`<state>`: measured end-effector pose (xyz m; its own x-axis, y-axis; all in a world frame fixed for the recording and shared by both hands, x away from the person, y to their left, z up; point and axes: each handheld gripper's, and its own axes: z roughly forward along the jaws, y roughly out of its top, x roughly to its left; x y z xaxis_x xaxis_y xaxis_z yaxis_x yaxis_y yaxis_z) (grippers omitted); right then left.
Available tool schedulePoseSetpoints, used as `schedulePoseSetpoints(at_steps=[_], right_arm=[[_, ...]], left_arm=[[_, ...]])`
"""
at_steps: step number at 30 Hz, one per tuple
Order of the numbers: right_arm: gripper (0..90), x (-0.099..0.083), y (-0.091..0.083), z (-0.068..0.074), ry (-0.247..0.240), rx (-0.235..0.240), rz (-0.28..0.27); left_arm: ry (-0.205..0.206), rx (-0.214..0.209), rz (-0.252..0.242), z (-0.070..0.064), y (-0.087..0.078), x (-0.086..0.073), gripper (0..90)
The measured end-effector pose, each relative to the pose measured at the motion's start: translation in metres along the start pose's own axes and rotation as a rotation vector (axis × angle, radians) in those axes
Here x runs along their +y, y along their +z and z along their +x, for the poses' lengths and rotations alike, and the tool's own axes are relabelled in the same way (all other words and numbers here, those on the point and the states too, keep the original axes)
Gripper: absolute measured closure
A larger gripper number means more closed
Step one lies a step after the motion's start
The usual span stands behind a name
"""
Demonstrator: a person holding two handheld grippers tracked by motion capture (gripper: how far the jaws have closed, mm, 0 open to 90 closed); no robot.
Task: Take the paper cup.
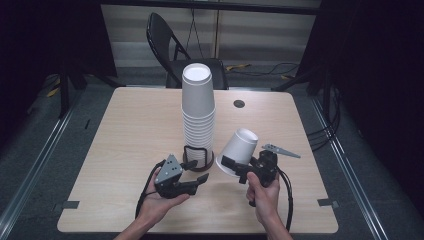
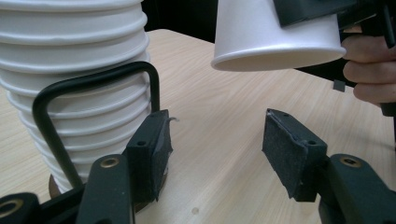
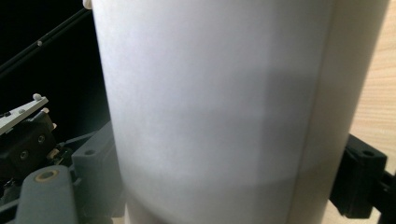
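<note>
Paper cup [image 1: 239, 151], white, single: held off the surface [image 1: 135, 130] in the right tool [image 1: 239, 169], tilted, with its closed base up and away from the person and its open rim low, toward the stack. The right tool was clamped on the cup wall near the rim, one jaw on either side, as the right gripper view showed with the cup [image 3: 219, 107] between them. In the left gripper view the cup [image 2: 275, 32] hung above the wood, clear of it, with its rim facing down.

Stack of cups [image 1: 198, 112], white, nested upside down: stood upright near the middle of the surface, just left of the held cup and apart from it. Its foot sat in a black wire holder [image 1: 198, 156] on a round base.

Left tool [image 1: 199, 171]: jaws apart, nothing between them, resting low by the holder's base. One pad [image 2: 150, 156] lay just beside the wire loop [image 2: 93, 88]; whether it touched could not be told.

Hands: left hand [image 1: 157, 202] under its tool, right hand [image 1: 263, 195] gripping the other.

Folding chair [image 1: 175, 50], black, stood beyond the far edge.
</note>
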<state>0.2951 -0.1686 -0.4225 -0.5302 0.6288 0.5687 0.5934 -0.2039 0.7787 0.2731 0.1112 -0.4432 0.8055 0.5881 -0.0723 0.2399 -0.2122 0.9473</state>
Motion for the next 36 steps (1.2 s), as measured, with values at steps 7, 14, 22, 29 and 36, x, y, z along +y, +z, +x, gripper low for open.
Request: schedulePoseSetpoints(at_steps=[7, 14, 22, 29, 36], right_arm=[[14.9, -0.006, 0.001, -0.001, 0.067, 0.021, -0.01], [14.9, -0.008, 0.001, -0.002, 0.119, 0.049, -0.012], [14.9, -0.015, 0.004, -0.004, 0.209, 0.102, -0.003], [14.8, -0.021, 0.009, -0.004, 0.295, 0.16, 0.011], [14.8, -0.028, 0.013, -0.003, 0.335, 0.184, 0.033]], left_arm=[[-0.005, -0.02, -0.005, 0.001, 0.002, 0.0, 41.9], [-0.005, -0.04, -0.013, 0.0, 0.005, 0.0, 42.2], [0.004, -0.03, -0.03, -0.003, 0.005, 0.0, 46.5], [0.013, -0.006, -0.053, -0.003, 0.005, -0.003, 50.8], [0.019, -0.012, -0.056, -0.005, 0.007, -0.003, 56.2]])
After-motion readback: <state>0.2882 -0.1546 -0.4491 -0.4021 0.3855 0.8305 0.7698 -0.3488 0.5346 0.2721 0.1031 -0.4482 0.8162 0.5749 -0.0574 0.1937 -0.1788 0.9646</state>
